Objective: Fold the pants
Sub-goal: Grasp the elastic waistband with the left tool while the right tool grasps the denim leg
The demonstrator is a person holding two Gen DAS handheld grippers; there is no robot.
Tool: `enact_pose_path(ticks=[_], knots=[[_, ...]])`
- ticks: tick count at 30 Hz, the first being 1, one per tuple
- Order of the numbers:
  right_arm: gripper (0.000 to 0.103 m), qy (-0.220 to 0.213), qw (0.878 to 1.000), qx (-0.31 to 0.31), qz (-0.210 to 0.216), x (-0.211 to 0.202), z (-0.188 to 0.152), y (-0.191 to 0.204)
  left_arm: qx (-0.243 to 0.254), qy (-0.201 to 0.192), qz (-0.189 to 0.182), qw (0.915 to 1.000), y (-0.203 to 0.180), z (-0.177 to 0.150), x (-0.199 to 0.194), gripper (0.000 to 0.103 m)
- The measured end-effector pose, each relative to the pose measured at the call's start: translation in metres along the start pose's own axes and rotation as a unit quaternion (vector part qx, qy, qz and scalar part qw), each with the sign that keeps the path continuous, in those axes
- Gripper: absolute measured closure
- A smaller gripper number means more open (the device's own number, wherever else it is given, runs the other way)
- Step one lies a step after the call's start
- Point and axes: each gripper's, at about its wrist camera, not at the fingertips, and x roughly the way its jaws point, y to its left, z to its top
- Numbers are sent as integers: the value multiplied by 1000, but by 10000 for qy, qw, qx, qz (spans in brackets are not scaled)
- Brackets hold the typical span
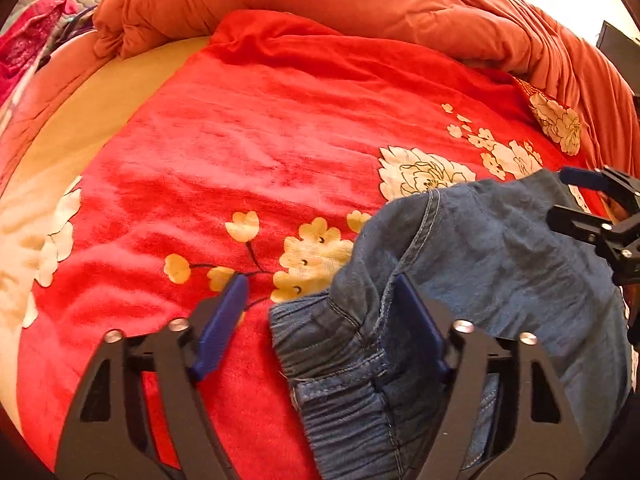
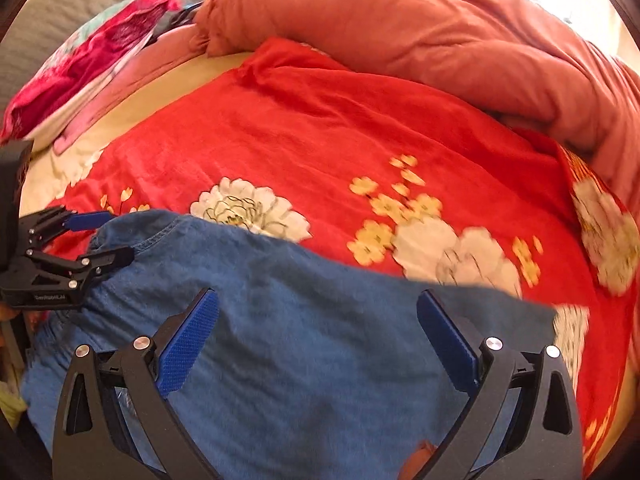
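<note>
Blue denim pants (image 1: 480, 260) lie bunched on the red flowered blanket, with the elastic waistband (image 1: 320, 360) nearest me in the left wrist view. My left gripper (image 1: 320, 280) straddles the waistband corner. Its right pad (image 1: 420, 320) touches the denim; its left pad (image 1: 220, 324) stands clear over the blanket, so the jaws are open. In the right wrist view the pants (image 2: 300, 300) spread below my right gripper (image 2: 318, 296), which is wide open and holds nothing. The left gripper (image 2: 116, 236) shows there at the pants' left end, and the right gripper (image 1: 564, 196) shows at the left view's right edge.
The red blanket (image 1: 260, 140) covers most of the bed. An orange duvet (image 2: 420, 40) is heaped along the far side and right. A pink patterned cloth (image 2: 80, 68) lies at the far left by a cream sheet (image 1: 120, 92).
</note>
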Motion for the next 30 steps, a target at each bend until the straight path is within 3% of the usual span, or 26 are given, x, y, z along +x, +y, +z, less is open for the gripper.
enact_pose_path(ticks=[3,5,14,16,22,26,30], knots=[[4,31,9992,-392,16,14,9,9,-8,11,-110,9999,-1,0,1,62],[4,90,9980,-621,52,24,15,14,88,-75,-57,9999,-4,-1,-4,67],[8,169,9905,-1341,252,48,29,25,134,-517,-152,9985,-6,-3,-29,70],[30,258,9876,-1509,351,56,30,28,179,-591,-148,9980,-7,-3,-32,70],[37,461,9809,-1811,546,76,27,41,201,-568,-61,9982,-8,-4,-28,70],[41,345,9787,-1925,619,80,22,44,172,-550,29,9983,-6,-3,-23,70],[70,340,9770,-1905,897,75,19,45,291,-871,18,9958,-12,-4,-35,70]])
